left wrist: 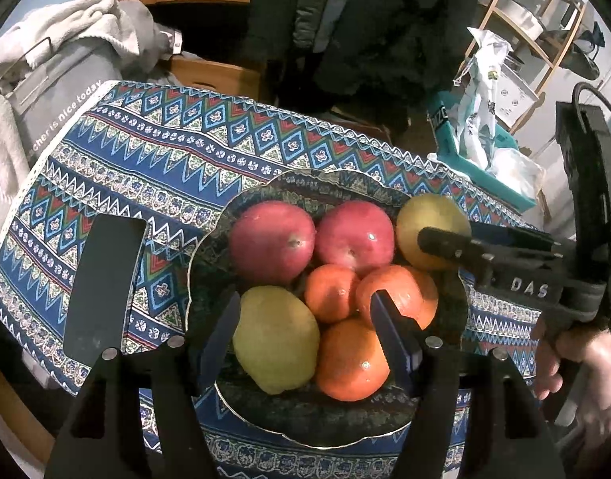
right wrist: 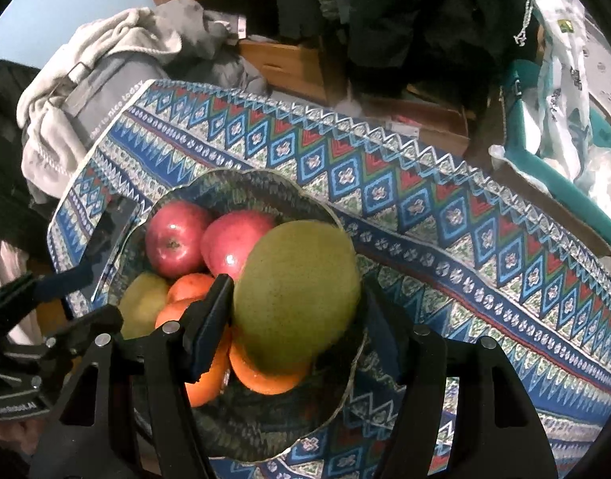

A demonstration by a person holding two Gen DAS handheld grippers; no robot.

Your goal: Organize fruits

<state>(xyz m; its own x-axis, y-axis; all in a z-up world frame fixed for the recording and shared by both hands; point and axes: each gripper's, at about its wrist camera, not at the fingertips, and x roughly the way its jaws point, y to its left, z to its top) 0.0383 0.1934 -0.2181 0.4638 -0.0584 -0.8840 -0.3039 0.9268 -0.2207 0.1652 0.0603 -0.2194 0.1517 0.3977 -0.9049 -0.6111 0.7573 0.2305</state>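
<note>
A dark patterned bowl (left wrist: 209, 239) on the patterned tablecloth holds two red apples (left wrist: 272, 241), three oranges (left wrist: 352, 359) and a yellow pear (left wrist: 277, 339). My left gripper (left wrist: 311, 319) is open and empty, low over the bowl's near side, its fingers either side of the pear and the oranges. My right gripper (right wrist: 297, 311) is shut on a second yellow-green pear (right wrist: 297, 295) and holds it over the bowl's right side (right wrist: 345, 383); it shows in the left wrist view (left wrist: 429, 223) too, at the bowl's far right rim.
A black phone (left wrist: 101, 287) lies on the cloth left of the bowl. A grey suitcase with towels (left wrist: 54, 92) stands beyond the table's left end. A teal box with bags (left wrist: 485, 151) sits off the far right corner. Dark coats hang behind.
</note>
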